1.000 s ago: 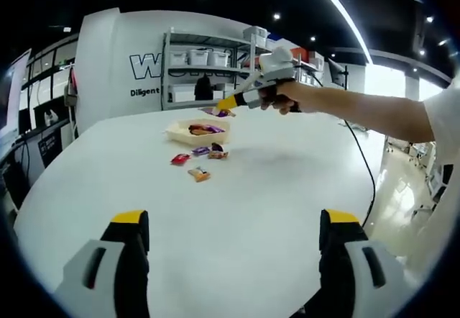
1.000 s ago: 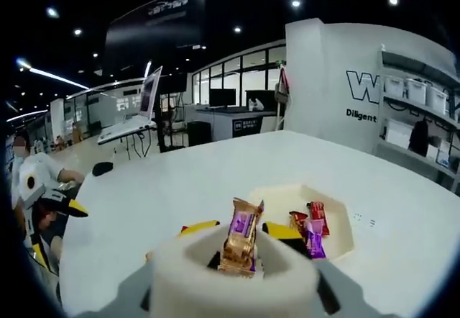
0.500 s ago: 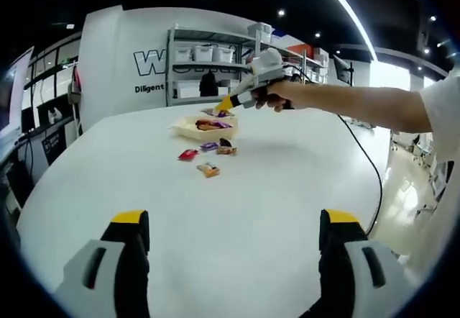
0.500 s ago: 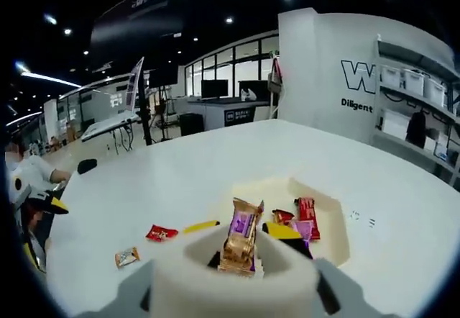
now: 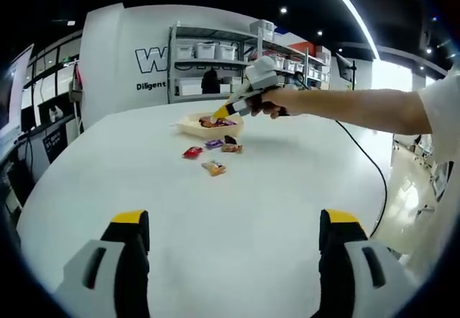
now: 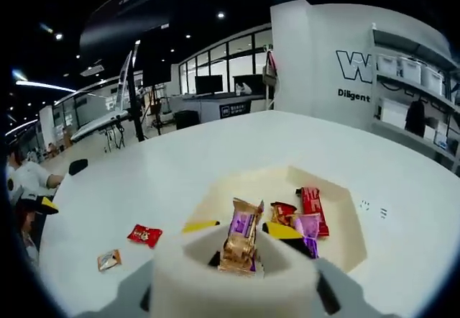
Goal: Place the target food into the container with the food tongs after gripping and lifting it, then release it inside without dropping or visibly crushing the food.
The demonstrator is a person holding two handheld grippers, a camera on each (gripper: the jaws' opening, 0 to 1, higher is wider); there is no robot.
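Note:
My right gripper (image 6: pixel 242 232) is shut on a gold and purple wrapped candy (image 6: pixel 241 240), which stands upright between the yellow tips. It hangs over the near side of the cream tray (image 6: pixel 237 188). Inside the tray lie a red candy (image 6: pixel 313 204), a dark red one (image 6: pixel 282 212) and a purple one (image 6: pixel 307 227). In the left gripper view a hand holds the right gripper (image 5: pixel 241 101) just above the tray (image 5: pixel 188 121) at the far side of the table. My left gripper (image 5: pixel 233 221) is open, low over the near part of the table, with nothing between its jaws.
Loose candies lie on the white round table (image 5: pixel 237 196) short of the tray: red (image 5: pixel 192 152), purple (image 5: pixel 213 144), brown (image 5: pixel 230 146) and orange (image 5: pixel 213 167). A cable (image 5: pixel 366 163) trails off the table's right side. Shelves with bins (image 5: pixel 208 66) stand behind. A person (image 6: pixel 29 181) sits at far left.
The right gripper has come lower and closer over the tray, still holding the candy. The left gripper stays open in the same spot.

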